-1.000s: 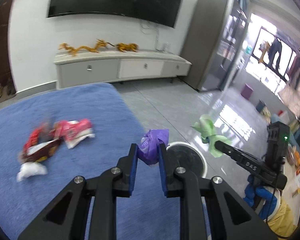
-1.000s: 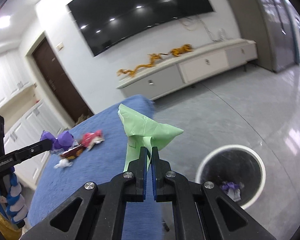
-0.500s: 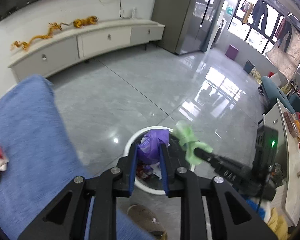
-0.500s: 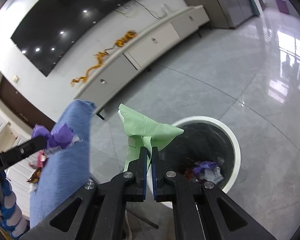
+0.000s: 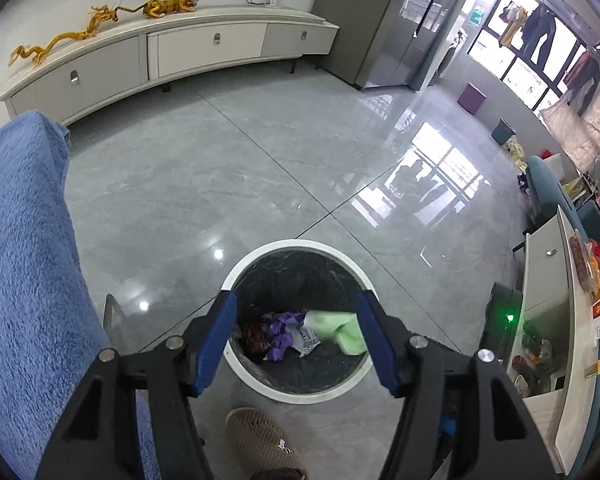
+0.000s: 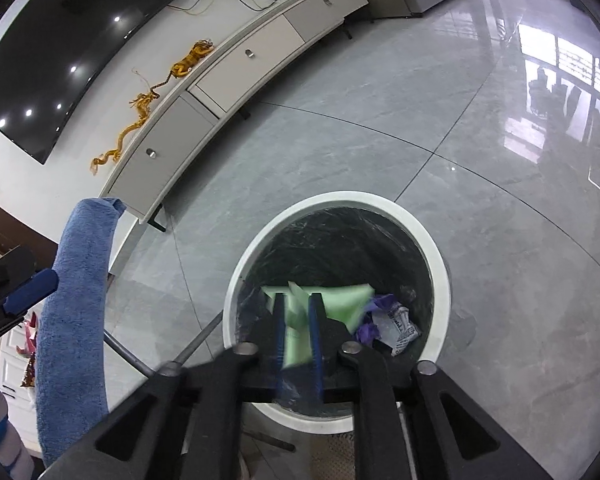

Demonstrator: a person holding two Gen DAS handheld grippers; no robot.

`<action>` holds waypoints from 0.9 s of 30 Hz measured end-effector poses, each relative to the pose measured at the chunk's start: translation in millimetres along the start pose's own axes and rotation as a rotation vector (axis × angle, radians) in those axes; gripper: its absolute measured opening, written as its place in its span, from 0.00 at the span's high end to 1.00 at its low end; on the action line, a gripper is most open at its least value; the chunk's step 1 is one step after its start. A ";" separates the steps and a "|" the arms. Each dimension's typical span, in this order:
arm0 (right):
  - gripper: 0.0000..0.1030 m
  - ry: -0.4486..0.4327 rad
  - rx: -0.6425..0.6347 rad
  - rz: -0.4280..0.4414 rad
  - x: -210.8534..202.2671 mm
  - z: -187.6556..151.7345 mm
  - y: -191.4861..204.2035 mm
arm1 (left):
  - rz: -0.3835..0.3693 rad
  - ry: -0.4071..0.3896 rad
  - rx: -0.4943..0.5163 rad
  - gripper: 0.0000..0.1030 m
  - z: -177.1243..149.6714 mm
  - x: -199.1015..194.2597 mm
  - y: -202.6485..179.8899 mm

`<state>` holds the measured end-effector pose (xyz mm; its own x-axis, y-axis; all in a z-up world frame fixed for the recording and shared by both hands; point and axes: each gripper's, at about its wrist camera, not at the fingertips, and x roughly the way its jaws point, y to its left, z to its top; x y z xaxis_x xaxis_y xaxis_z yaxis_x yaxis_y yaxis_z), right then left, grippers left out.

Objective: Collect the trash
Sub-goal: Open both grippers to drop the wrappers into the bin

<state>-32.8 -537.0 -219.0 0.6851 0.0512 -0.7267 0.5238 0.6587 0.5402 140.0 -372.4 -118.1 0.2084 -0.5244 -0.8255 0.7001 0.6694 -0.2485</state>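
A round bin (image 5: 300, 245) with a white rim and black liner stands on the floor right under both grippers. My left gripper (image 5: 298, 320) hangs over it, its jaws opening wide with nothing between them. The purple wrapper (image 5: 280, 332) lies in the bin among other scraps. My right gripper (image 6: 297, 312) is also over the bin (image 6: 340, 198), its jaws opening. The green paper (image 6: 300, 320) is blurred between the parted pads and slipping down into the liner; it also shows as a green paper (image 5: 336, 328) in the left wrist view. The purple wrapper (image 6: 374, 320) lies beside it.
A blue towel-covered table (image 5: 20, 260) borders the bin on the left, with its metal leg (image 6: 140, 360) close to the rim. A slippered foot (image 5: 260, 436) stands just in front of the bin. A long white TV cabinet (image 5: 180, 52) lines the far wall across glossy grey floor.
Both grippers swung from the table to over the bin and sank lower. The left one opened and the purple wrapper dropped in. The right one's pads parted and the green paper is sliding out.
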 end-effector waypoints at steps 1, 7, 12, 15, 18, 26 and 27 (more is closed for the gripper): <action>0.71 -0.001 0.001 -0.004 -1.3 -0.9 -0.1 | -0.002 0.002 -0.009 0.41 -1.4 -1.5 0.7; 0.65 -0.017 -0.028 -0.021 -14.4 -1.2 15.1 | -0.005 -0.021 -0.025 0.41 -10.2 -25.9 7.7; 0.65 -0.047 -0.077 -0.023 -39.7 -5.3 36.5 | 0.025 -0.091 -0.011 0.41 -23.0 -65.5 10.9; 0.65 -0.072 -0.111 -0.028 -57.7 -7.7 53.8 | 0.047 -0.144 -0.020 0.41 -31.8 -92.6 17.3; 0.65 -0.098 -0.150 -0.031 -75.4 -10.0 72.0 | 0.071 -0.206 -0.048 0.41 -41.5 -121.3 28.2; 0.62 -0.170 -0.285 -0.017 -124.9 -24.4 131.0 | 0.127 -0.368 -0.173 0.41 -73.7 -198.1 71.4; 0.61 -0.179 -0.300 -0.013 -130.8 -26.0 137.9 | 0.129 -0.378 -0.183 0.41 -77.7 -204.7 75.5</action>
<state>-63.3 -433.4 -60.5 0.7712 -0.0741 -0.6323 0.3793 0.8511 0.3629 97.1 -173.5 -7.3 0.5452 -0.5635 -0.6207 0.5267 0.8062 -0.2693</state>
